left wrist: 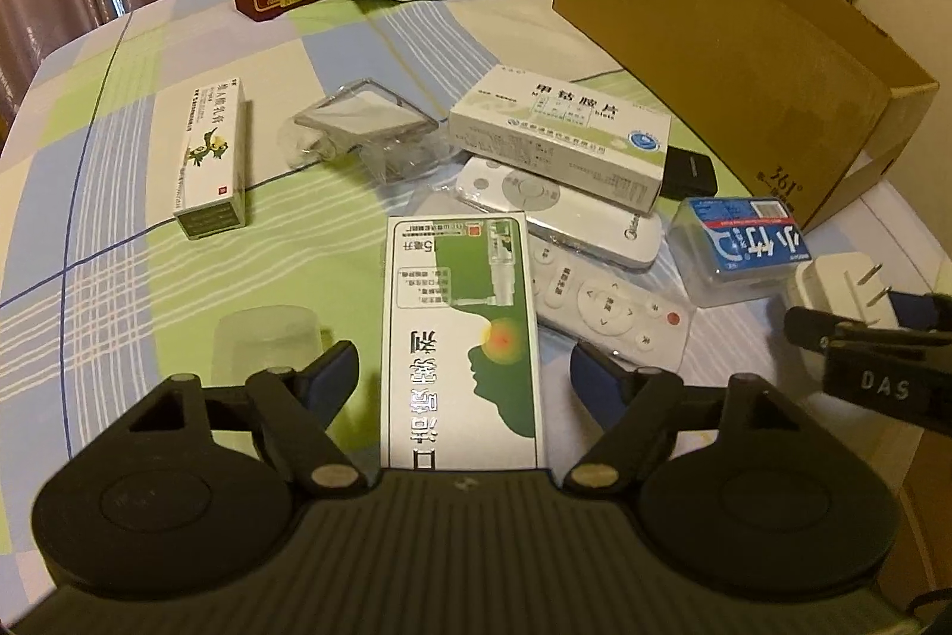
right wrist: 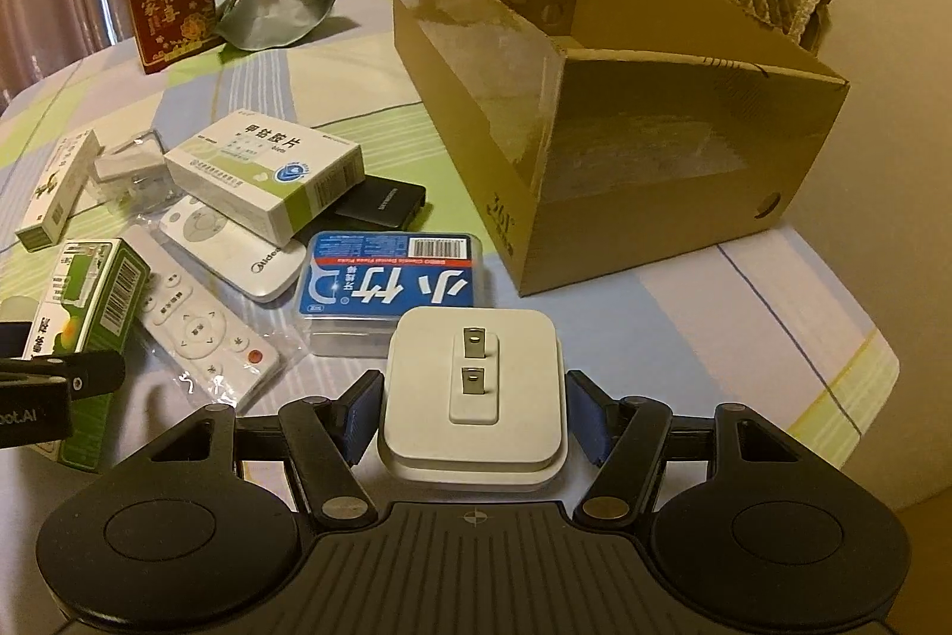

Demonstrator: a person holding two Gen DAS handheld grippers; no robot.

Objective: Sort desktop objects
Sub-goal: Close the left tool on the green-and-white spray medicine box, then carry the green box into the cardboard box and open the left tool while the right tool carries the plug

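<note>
Straddling the green-and-white spray box (left wrist: 461,337), our left gripper (left wrist: 461,379) stands spread, pads either side of it and not yet touching. Its long axis runs straight ahead between the fingers, toward the cardboard box (right wrist: 625,171). Our right gripper (right wrist: 473,415) pinches the white plug adapter (right wrist: 473,397), prongs up, and is the nearer hand to the cardboard box, just beyond the blue floss case (right wrist: 392,278).

Checked tablecloth (left wrist: 119,278) under cardboard box (right wrist: 595,147)
</note>
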